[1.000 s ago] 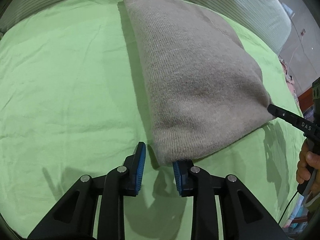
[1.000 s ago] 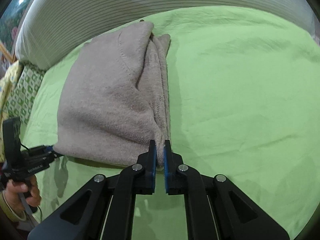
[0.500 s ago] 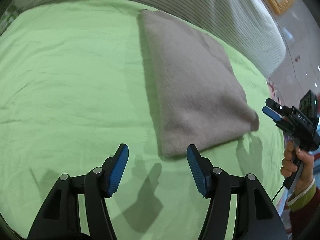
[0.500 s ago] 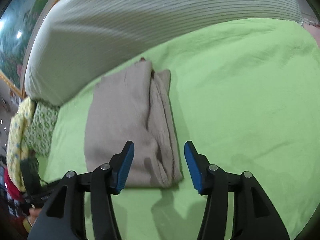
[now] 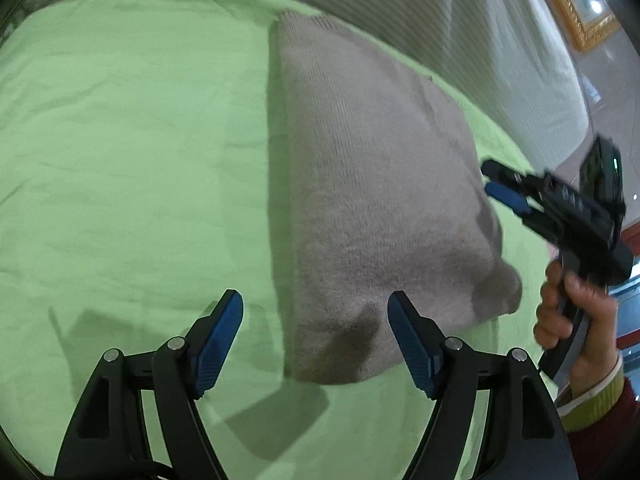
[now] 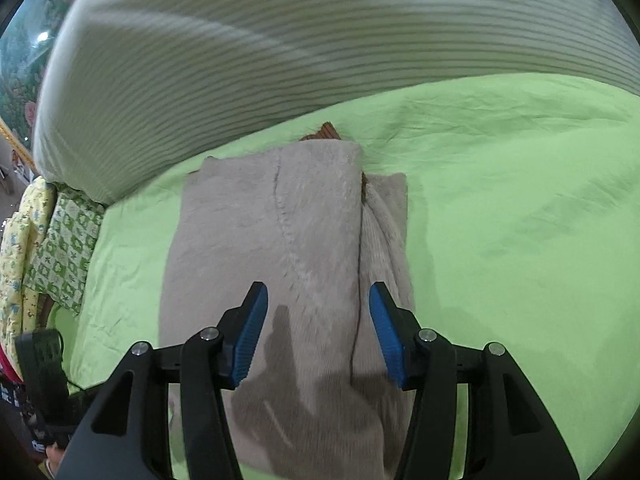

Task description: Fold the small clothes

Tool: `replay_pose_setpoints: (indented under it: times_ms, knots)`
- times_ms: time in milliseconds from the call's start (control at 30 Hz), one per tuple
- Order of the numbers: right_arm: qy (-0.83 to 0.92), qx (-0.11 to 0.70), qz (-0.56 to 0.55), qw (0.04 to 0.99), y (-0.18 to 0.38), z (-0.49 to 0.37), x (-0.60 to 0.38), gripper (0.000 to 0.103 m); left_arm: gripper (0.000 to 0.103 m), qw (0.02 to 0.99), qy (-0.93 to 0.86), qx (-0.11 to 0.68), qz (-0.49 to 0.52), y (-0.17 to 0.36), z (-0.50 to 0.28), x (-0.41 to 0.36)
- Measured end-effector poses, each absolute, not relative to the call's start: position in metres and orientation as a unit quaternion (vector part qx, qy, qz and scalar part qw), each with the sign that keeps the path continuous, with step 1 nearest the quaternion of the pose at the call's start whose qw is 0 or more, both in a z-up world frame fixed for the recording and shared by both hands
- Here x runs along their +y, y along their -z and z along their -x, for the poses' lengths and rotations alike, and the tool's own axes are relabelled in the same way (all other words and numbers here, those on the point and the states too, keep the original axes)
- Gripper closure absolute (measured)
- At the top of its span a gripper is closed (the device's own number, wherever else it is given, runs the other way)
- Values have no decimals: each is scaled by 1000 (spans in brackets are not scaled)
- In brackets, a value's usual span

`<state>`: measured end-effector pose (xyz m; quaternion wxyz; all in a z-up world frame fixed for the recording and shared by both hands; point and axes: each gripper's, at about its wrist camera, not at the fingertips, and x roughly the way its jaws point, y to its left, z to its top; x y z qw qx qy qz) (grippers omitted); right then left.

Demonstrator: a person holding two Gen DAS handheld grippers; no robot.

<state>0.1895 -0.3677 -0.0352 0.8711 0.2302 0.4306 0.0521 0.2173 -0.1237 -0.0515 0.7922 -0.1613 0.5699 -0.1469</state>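
Two grippers hang over the folded sweater [image 5: 372, 208], which lies on the green sheet [image 5: 120, 140] near the striped cushion [image 6: 280, 40]. My left gripper [image 5: 316, 336] is widening its jaws above the sweater's near corner, with nothing between them. My right gripper [image 6: 316, 328] has its jaws apart, narrowing a little, and holds nothing. I think a low finger could catch the loose upper layer and pull the fold open. Beside the cushion lie patterned cloths [image 6: 48, 248]; a gold frame [image 5: 576, 12] hangs behind it.
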Motion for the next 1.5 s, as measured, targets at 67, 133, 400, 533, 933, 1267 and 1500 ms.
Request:
replay_pose_setpoints:
  times_ms: [67, 133, 400, 533, 933, 1267, 1500]
  knots:
    - [-60, 447, -232, 862, 43, -199, -368, 74, 28, 787, 147, 579, 152, 58, -216, -131]
    - [-52, 448, -219, 865, 46, -203, -370, 96, 28, 786, 144, 585, 140, 65, -216, -138]
    - [-35, 437, -234, 868, 55, -201, -385, 96, 29, 789, 156, 590, 77, 70, -210, -160]
    - [-34, 415, -265, 870, 46, -186, -399, 90, 28, 786, 160, 588, 104, 61, -216, -146]
    - [-49, 388, -295, 872, 48, -187, -404, 19, 23, 775, 139, 575, 220, 50, -271, -106]
    - [-69, 433, -275, 856, 76, -181, -398, 24, 17, 758, 163, 581, 247, 64, -302, -125]
    - [-87, 444, -265, 852, 69, -192, -402, 36, 8, 753, 166, 584, 251, 79, -317, -133]
